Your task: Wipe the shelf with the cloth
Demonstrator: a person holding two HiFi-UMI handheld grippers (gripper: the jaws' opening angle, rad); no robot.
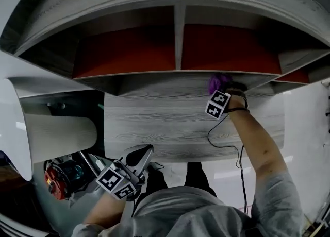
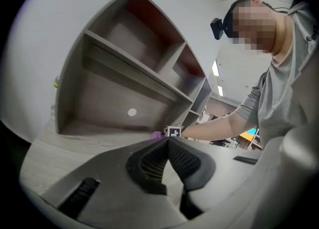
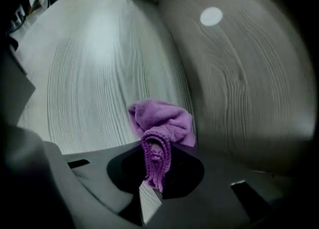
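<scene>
Left gripper (image 1: 143, 154) low by torso, jaws pressed together, empty. Right gripper (image 3: 157, 166) pinching 1 fold of purple cloth (image 3: 162, 123), bunched on shelf (image 3: 89, 73) near back wall. Cloth likely light, soft, limp: grip gathered fold, press flat.
</scene>
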